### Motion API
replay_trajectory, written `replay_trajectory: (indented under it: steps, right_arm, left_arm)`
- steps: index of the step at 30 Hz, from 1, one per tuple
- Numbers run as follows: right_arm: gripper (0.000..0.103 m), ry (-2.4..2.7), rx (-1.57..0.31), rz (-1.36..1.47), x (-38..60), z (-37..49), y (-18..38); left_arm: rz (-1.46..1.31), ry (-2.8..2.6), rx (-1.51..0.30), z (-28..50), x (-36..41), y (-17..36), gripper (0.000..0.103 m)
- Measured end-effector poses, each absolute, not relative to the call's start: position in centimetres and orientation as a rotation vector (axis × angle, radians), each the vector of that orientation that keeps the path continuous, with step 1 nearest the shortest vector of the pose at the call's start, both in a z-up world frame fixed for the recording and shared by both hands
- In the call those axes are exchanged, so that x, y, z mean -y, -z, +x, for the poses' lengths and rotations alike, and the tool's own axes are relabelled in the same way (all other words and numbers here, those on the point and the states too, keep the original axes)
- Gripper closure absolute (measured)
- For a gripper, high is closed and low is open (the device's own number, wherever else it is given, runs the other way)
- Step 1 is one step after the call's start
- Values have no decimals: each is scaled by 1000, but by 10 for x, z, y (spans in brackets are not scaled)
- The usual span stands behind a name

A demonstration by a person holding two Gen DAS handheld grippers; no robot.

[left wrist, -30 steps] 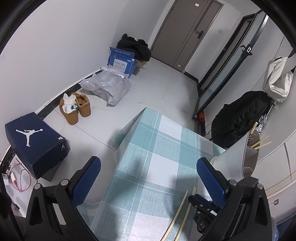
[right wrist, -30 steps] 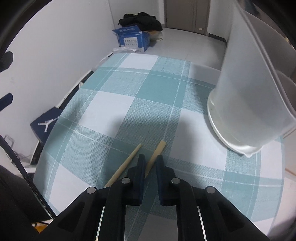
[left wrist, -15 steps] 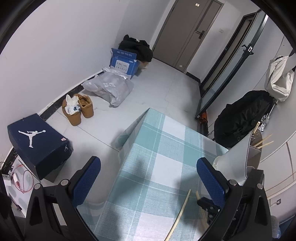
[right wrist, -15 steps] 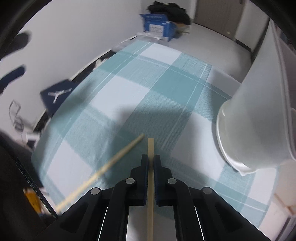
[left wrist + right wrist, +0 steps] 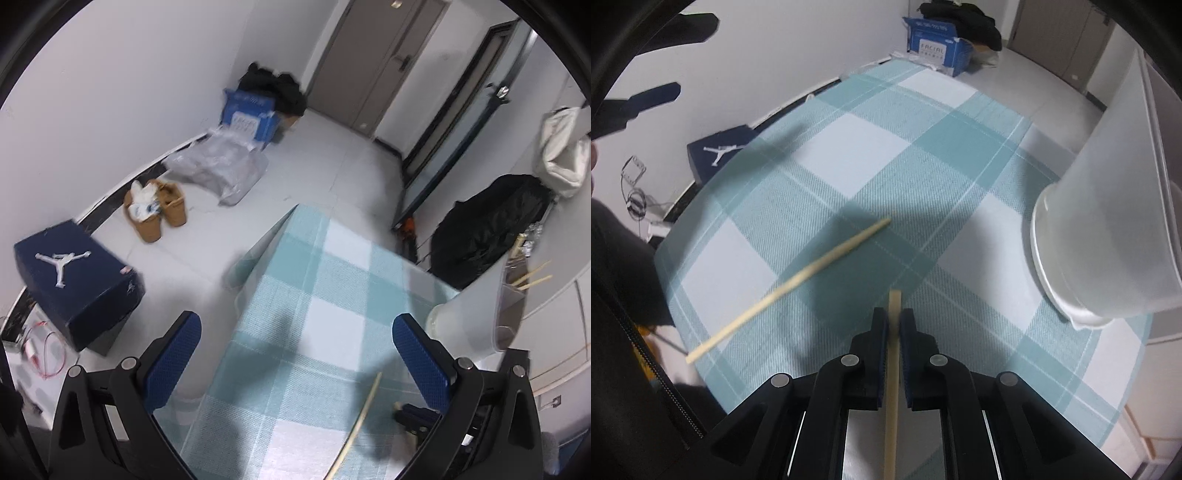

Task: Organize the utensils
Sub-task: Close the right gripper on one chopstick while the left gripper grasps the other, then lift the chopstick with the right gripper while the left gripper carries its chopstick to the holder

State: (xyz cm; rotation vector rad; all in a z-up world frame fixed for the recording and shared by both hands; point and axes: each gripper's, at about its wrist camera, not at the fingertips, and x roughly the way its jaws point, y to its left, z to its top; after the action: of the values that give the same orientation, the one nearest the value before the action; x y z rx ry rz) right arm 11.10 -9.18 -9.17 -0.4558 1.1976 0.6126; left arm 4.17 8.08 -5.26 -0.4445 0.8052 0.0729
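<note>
My right gripper [image 5: 894, 319] is shut on a wooden chopstick [image 5: 892, 369] and holds it above the teal checked tablecloth [image 5: 857, 147]. A second chopstick [image 5: 790, 286] lies loose on the cloth to its left; it also shows in the left wrist view [image 5: 360, 417]. A translucent white utensil holder [image 5: 1108, 229] stands at the right, with several chopsticks [image 5: 532, 278] sticking out of it. My left gripper [image 5: 295, 343] is open and empty above the table's left edge.
The table's left edge drops to a white floor with a dark blue shoe box [image 5: 77, 284], brown boots [image 5: 155, 210], a plastic bag [image 5: 221, 170] and a blue carton [image 5: 249, 118]. A black bag [image 5: 487, 229] sits behind the table.
My right gripper has lifted one chopstick off the cloth and pulled back from the holder. The other chopstick stayed on the cloth. The left gripper rose slightly.
</note>
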Motion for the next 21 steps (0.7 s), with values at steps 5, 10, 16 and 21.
replay_trajectory:
  steps: [5, 10, 16, 21]
  right_arm:
    - [97, -627, -1185, -449, 85, 116, 90]
    - [97, -636, -1150, -336, 99, 117, 78]
    - [97, -641, -1005, -91, 134, 114, 27]
    - [97, -635, -903, 97, 174, 116, -8]
  left_arm:
    - [-331, -110, -829, 40, -67, 60, 1]
    - [-271, -110, -875, 42, -54, 70, 1]
    - [-216, -32, -966, 48, -30, 83, 1]
    - [-144, 72, -1064, 59, -1, 92, 1]
